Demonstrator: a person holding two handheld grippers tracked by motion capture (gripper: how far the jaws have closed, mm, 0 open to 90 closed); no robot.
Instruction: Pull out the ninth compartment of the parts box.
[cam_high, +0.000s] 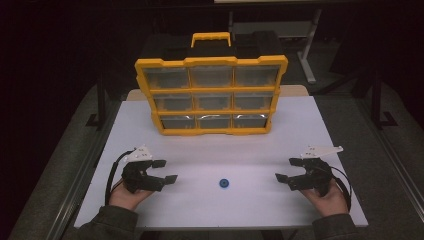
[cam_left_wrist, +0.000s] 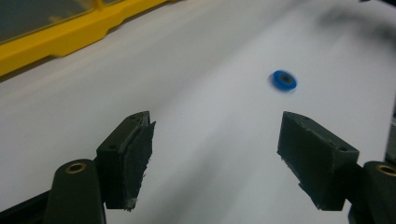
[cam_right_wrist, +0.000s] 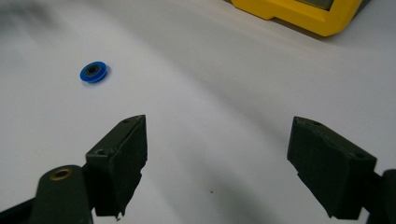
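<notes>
While the blue ring (cam_high: 224, 183) lies flat on the counter (cam_high: 215, 210), the left hand-held gripper (cam_high: 167, 171) and right hand-held gripper (cam_high: 286, 169) are held released, flanking it.

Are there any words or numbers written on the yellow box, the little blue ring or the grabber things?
None: no words, numbers or signs can be read here.
Yellow organizer box: no label shows on its frame or its clear drawers.
Blue ring: plain, and too small and blurred to show any print.
Left gripper and right gripper: no writing shows on their black jaws.
</notes>
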